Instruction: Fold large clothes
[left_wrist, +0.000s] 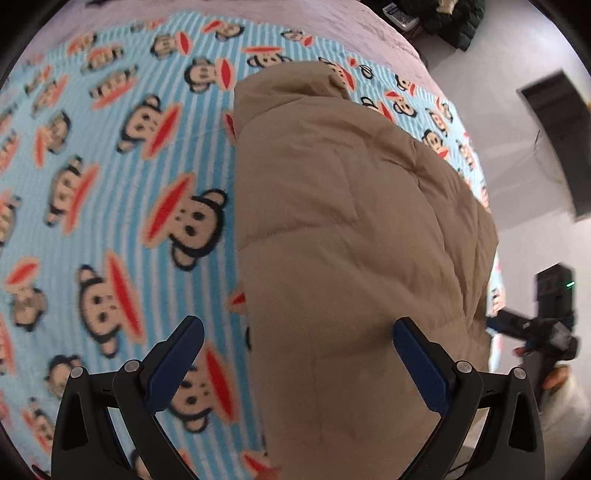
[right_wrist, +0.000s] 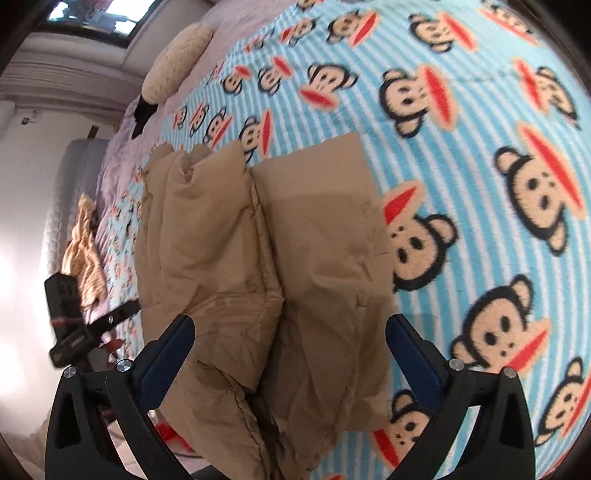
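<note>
jacket tan, folded on monkey blanket, near edge cut off | left gripper wide open, empty | right gripper same

Both wrist cams look down, close over the bed; both see the tan jacket and monkey blanket.

No readable text, labels or nos. anywhere, faint white marking on black device at lower left of right wrist view, too blurred to read
</note>
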